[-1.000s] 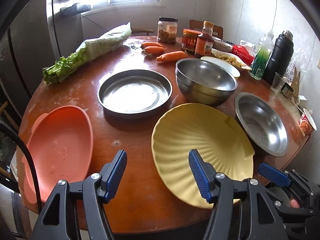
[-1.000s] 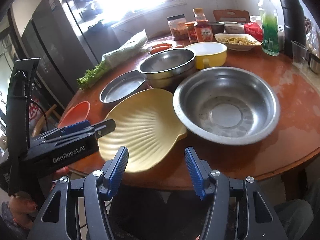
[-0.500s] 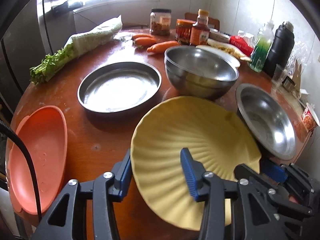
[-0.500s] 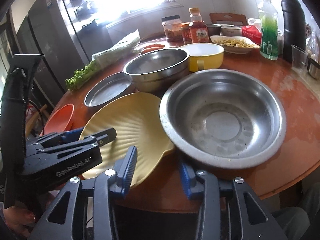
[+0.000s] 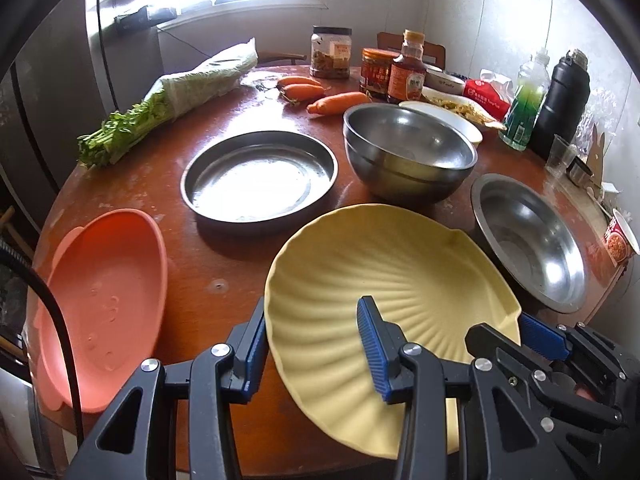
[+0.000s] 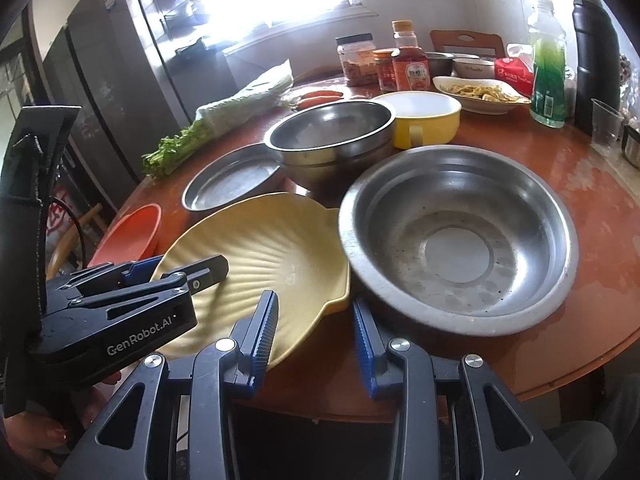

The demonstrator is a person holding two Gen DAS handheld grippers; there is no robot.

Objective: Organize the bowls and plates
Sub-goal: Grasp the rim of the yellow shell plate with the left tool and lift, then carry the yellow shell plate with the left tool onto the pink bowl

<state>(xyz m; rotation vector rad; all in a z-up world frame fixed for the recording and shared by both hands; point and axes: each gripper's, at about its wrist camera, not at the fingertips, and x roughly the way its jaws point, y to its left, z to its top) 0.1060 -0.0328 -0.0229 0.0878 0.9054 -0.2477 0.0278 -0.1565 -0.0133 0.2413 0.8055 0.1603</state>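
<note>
Since a plate of this breadth is best lifted by two opposite edges, the coming move is judged to turn on where the yellow shell plate [image 5: 392, 280] lies against each claw. The plate sits at the near edge of the surface [image 5: 192, 264], with part of its near rim hanging past that edge. It lies directly ahead of both claws and between them.

The left claw [image 5: 312, 344] is set across the plate's near-left rim. One finger is outside the rim and the other over the ribbed inside. Its jaws have just been closing with the rim between them, and in the right wrist view they look clamped on it.

The right claw [image 6: 312, 336] has been brought to the near-right rim, beside the plate's small tab. Its jaws have also just been closing and now stand narrow. One pad is over the plate and the other just outside its edge. Whether they already press on the rim cannot be told.

On the right the plate's edge is met, perhaps overlapped, by the steel basin [image 6: 460, 248], so a lift straight up is judged safer than a slide. The orange dish [image 5: 104, 304] to the left and the flat steel pan [image 5: 260, 176] beyond stand apart from the plate.
</note>
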